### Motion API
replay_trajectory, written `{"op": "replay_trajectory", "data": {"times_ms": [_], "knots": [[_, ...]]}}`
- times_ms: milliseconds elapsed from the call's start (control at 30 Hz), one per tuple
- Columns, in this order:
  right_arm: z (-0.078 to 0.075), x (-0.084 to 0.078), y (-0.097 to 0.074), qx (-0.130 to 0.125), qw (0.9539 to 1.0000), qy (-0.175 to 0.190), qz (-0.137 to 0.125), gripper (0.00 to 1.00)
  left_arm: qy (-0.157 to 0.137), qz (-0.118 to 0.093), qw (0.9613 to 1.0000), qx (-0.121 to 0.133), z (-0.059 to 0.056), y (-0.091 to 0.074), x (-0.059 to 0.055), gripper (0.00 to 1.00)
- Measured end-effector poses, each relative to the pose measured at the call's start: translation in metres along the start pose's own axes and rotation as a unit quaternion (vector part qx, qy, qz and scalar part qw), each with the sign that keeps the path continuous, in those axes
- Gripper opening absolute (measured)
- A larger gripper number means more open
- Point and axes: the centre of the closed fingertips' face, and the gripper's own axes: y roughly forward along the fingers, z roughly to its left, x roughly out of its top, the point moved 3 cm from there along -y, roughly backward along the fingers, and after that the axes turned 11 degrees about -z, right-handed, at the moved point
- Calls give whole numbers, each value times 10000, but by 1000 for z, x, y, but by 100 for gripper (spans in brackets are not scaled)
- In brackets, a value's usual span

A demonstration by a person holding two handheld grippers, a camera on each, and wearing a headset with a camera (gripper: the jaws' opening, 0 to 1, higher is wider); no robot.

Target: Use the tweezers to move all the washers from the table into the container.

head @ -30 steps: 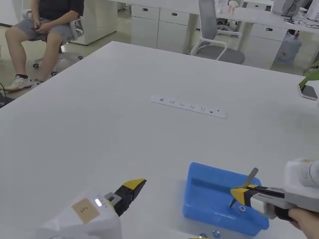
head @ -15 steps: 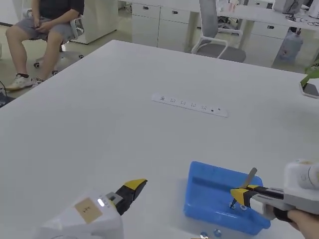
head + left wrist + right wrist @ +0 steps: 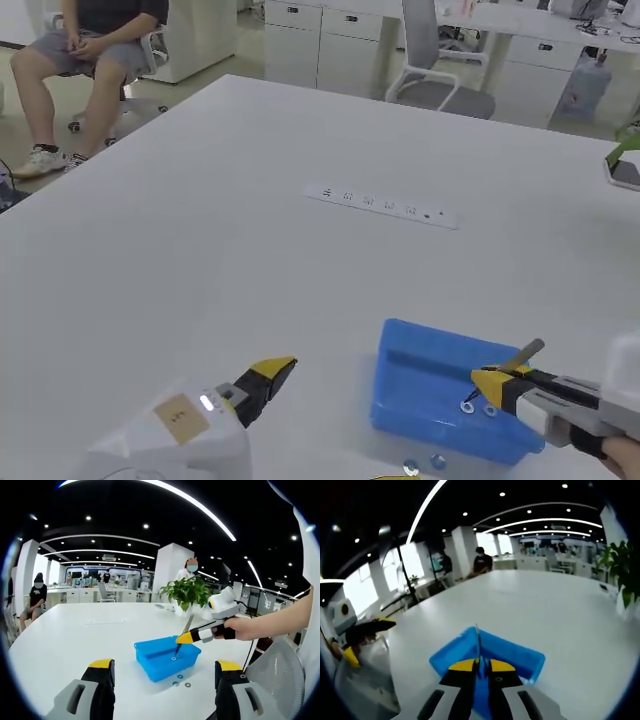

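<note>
**Current state.** The right gripper (image 3: 492,388) has its jaws clenched on the tweezers (image 3: 524,353); the right gripper view shows the thin blades (image 3: 478,642) running forward from between the closed jaws. The tweezer tips point down into the blue container (image 3: 428,438), close to its floor, where two washers (image 3: 468,406) lie. Whether the tips grip one of them is too small to tell. The left gripper (image 3: 262,381) hangs over the table (image 3: 250,250) to the left of the container, jaws spread wide and holding nothing.

**Outstanding.** Two loose washers (image 3: 411,468) lie on the table, just beside the container's near wall.

**Recommended practice**
1. Confirm that the tips are free of any washer, then raise them above the container wall before moving sideways.
2. Bring the tips low over one loose washer and pinch across its rim — one blade through the hole.
3. Keep jaw pressure steady during the carry; a flat washer is likely to slip or flick away if pressure varies
</note>
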Motion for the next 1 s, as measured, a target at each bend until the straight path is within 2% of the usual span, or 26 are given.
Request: {"op": "replay_trajectory", "data": {"times_ms": [300, 467, 767, 1000], "knots": [[19, 9, -11, 200, 9997, -103, -118, 5, 35, 62, 10000, -7, -1, 0, -1, 83], [31, 11, -17, 382, 9991, -11, -182, 5, 41, 70, 10000, -10, -2, 0, -2, 82], [49, -9, -19, 640, 9978, 145, 2, 5, 80, 137, 9999, -20, -1, 0, -4, 81], [55, -31, -15, 749, 9966, -31, 331, 5, 113, 163, 9998, -14, 0, 0, -5, 81]]}}
